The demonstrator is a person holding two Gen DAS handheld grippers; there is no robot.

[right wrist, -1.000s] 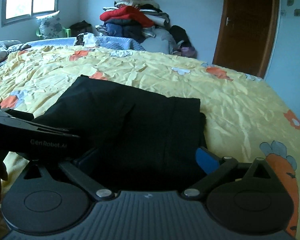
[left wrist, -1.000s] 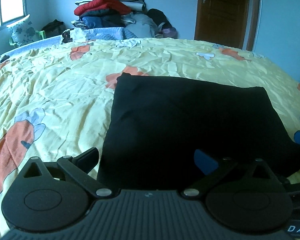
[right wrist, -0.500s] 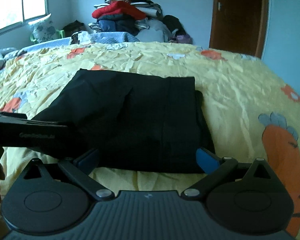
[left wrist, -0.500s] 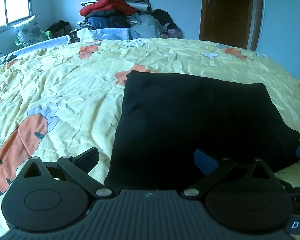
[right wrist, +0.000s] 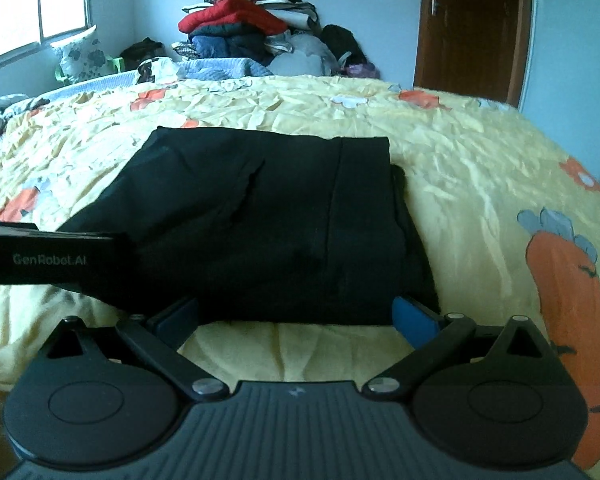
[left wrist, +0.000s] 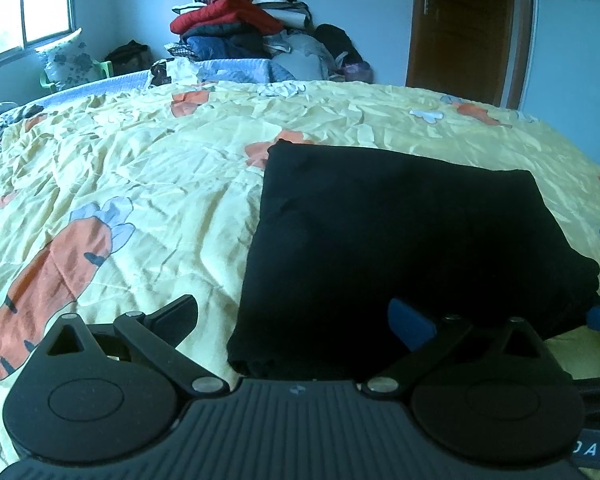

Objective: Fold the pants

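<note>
The black pants (left wrist: 400, 240) lie folded into a flat rectangle on the yellow bedsheet (left wrist: 140, 184); they also show in the right wrist view (right wrist: 268, 220). My left gripper (left wrist: 296, 316) is open and empty, just short of the near edge of the pants, toward their left corner. My right gripper (right wrist: 296, 316) is open and empty, just short of the near edge toward the right corner. The left gripper's body (right wrist: 48, 260) crosses the left of the right wrist view.
The bed's yellow sheet (right wrist: 480, 168) has orange carrot prints (right wrist: 568, 312). A pile of clothes (left wrist: 236, 28) is stacked beyond the far side of the bed. A brown door (left wrist: 464, 28) stands at the back right, a window (left wrist: 20, 8) at the left.
Both grippers have drawn back from the folded pants, leaving them flat on the bed. In the right wrist view a strip of sheet now shows between the fingers and the pants.
</note>
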